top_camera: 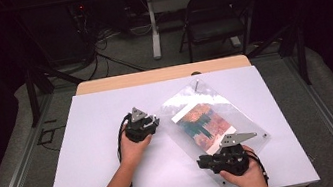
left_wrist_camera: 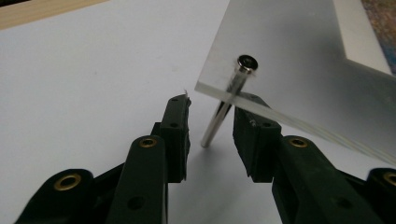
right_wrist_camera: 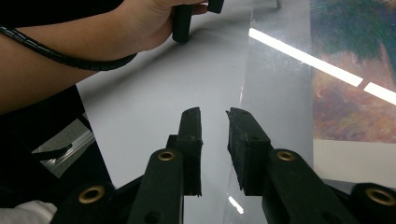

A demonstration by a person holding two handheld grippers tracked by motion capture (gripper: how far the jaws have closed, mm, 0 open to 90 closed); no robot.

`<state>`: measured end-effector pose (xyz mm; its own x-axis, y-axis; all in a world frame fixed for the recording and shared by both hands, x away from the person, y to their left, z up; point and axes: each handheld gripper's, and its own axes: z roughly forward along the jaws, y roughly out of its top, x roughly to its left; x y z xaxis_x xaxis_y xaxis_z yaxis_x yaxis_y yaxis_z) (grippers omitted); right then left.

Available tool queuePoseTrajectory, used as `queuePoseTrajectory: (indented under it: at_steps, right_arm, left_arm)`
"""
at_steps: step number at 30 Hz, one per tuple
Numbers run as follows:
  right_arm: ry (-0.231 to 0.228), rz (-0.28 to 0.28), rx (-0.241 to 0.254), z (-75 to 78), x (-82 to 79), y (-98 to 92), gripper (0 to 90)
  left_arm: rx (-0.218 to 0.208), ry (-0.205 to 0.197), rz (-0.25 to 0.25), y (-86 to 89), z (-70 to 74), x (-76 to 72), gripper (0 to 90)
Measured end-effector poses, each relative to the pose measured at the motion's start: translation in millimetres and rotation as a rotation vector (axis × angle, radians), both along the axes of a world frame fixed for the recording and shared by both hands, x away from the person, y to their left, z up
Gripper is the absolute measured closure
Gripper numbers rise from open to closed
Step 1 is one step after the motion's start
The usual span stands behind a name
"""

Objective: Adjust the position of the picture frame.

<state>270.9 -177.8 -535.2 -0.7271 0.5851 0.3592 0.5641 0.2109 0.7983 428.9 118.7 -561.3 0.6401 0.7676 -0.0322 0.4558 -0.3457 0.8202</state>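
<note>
- A white table (top_camera: 87, 151) is seen from above, its wooden far edge exposed.
- A clear acrylic picture frame (top_camera: 181, 102), holding a multicoloured print (top_camera: 202, 124), lies diagonally on the table's right half.
- The right gripper (right_wrist_camera: 214, 116) is held at the frame's near edge, jaws parted, nothing grasped.
- The left gripper (left_wrist_camera: 211, 109) is released, one jaw either side of a metal standoff pin (left_wrist_camera: 227, 101) at the frame's left corner.
</note>
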Motion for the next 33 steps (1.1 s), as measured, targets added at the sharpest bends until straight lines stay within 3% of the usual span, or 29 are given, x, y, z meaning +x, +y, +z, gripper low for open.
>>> queuePoseTrajectory:
  at_steps: [13,21,25,28,33]
  right_arm:
    - [-0.005,0.000,0.007,1.1,0.1,-0.5,74.1]
    - [-0.006,0.006,0.003,1.2,-0.8,1.4,74.2]
    - [-0.002,0.024,-0.007,1.9,-1.4,6.5,76.2]
    - [0.000,0.042,-0.042,2.4,-3.1,11.9,78.7]
    - [0.042,0.061,-0.056,2.8,-4.0,18.1,84.1]
  left_arm:
    - [0.057,-0.003,-0.053,-10.0,-2.7,8.2,81.8]
    - [-0.003,0.017,-0.048,-5.9,-2.8,6.6,82.6]
    - [0.007,0.016,-0.051,-5.0,-0.2,2.4,82.6]
    - [0.006,0.022,-0.067,-1.9,0.0,-2.3,82.6]
    - [0.008,0.026,-0.091,2.6,2.9,-10.4,82.5]
